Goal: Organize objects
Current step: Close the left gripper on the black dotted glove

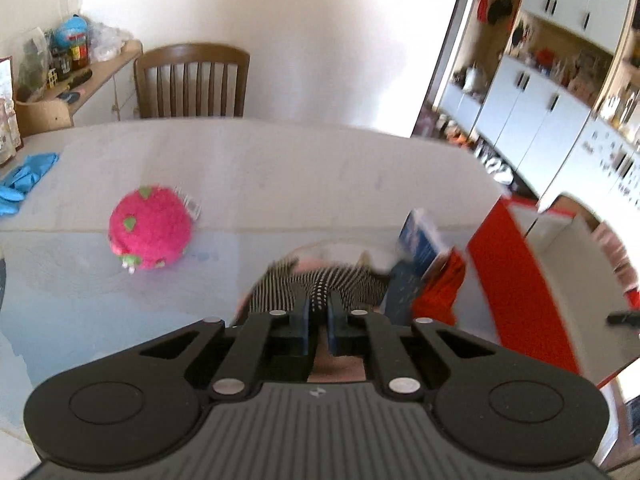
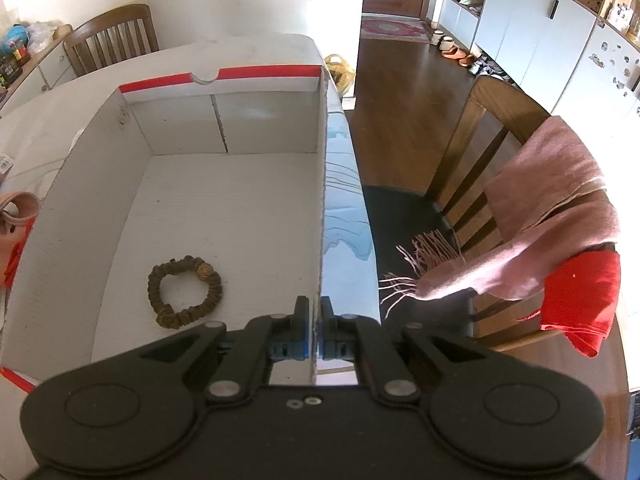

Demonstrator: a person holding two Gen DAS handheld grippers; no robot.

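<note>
Box wall pinched by right hand-held gripper (jaws closed).

The table carries a pink dragon-fruit plush toward its left side, blue gloves at its left edge and a red-trimmed cardboard box along its right edge.

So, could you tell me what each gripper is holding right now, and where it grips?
The left gripper pinches a striped cloth at its near fold. The right gripper clamps the box by its right wall's top edge.
</note>
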